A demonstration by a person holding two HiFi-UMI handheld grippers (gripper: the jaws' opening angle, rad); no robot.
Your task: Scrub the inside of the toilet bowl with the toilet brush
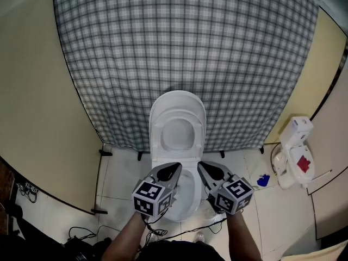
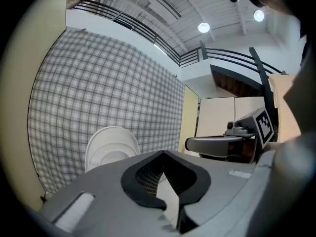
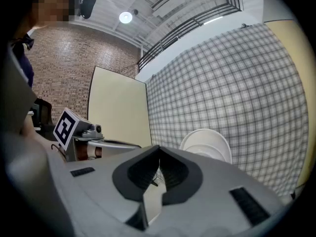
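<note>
Cream board [image 1: 32,91] is walling off the far left, and black cables [image 1: 81,235] are lying on the floor tiles at its foot. Moving rightward, the left gripper [image 1: 175,167] is hovering over the near left rim of the toilet bowl [image 1: 182,215]. Its jaws are meeting at the tips with nothing between them. The bowl is sitting dead centre with its lid [image 1: 178,125] standing open against the grey checked curtain [image 1: 185,48], so the inside is lying open for scrubbing. Just beside, the right gripper [image 1: 204,166] is hovering over the near right rim. It is likewise pinching shut on nothing.

No toilet brush is showing plainly in any view, so the step in hand is looking like fetching it. Further right, a small blue thing [image 1: 263,180] is lying on the floor, and a white unit with a red patch [image 1: 295,151] is standing against the right-hand wall. I cannot tell whether either one is the brush or its holder.

Doing this well is probably meaning the following:
- Checking that right-hand corner first.
- Opening the right jaws wide before reaching.
- Taking the handle high up, so the head is hanging clear of the rim.
- Keeping the left gripper out of the bowl's mouth.
</note>
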